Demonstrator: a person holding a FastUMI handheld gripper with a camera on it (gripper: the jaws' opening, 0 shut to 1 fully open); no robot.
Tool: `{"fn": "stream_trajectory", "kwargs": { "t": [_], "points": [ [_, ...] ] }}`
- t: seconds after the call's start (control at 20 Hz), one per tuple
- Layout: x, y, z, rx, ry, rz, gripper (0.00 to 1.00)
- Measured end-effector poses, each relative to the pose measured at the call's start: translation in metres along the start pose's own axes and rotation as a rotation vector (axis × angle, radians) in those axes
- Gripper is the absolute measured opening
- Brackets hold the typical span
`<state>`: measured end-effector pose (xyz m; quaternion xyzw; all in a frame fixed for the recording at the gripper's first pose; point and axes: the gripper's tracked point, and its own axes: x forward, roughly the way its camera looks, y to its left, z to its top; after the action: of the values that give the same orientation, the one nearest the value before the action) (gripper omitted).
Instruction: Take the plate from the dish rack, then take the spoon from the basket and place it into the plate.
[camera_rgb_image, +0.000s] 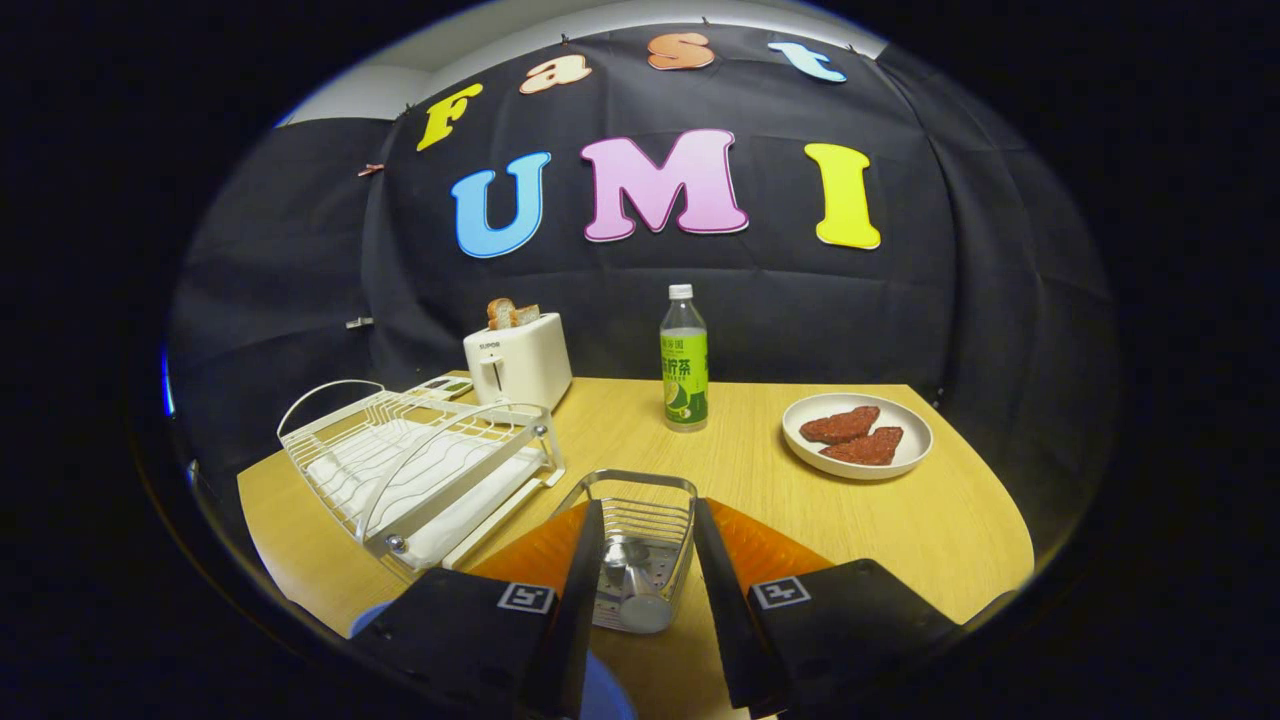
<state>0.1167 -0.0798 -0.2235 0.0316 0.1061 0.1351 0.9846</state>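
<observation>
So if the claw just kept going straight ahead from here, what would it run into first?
Most likely the wire basket, which sits between the open claw's fingers, with the spoon lying inside it. Depth is hard to judge, so it might pass just over the rim.

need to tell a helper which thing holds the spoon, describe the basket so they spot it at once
On the wooden table, just right of the white dish rack, the basket sits between the open gripper fingers. It alone is shiny metal wire.

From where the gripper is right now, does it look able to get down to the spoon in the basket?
Probably yes. The gripper is open, its fingers straddling the wire basket, and the spoon lies between them with the basket's top uncovered. The basket's walls leave little room to close, though.
</observation>
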Motion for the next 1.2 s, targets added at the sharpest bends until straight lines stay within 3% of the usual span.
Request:
{"fn": "stream_trajectory", "kwargs": {
  "t": [0.25,0.35,0.4,0.9,1.2],
  "points": [
    [0.005,0.002,-0.01,-0.026,0.014,-0.005,0.56],
    [0.003,-0.004,-0.006,-0.043,0.007,-0.035,0.38],
    [0.002,-0.004,-0.008,-0.039,0.01,-0.035,0.34],
    [0.006,-0.006,0.001,0.057,0.046,-0.06,0.21],
    [0.008,-0.002,0.018,0.029,0.025,-0.037,0.18]
  ]
}}
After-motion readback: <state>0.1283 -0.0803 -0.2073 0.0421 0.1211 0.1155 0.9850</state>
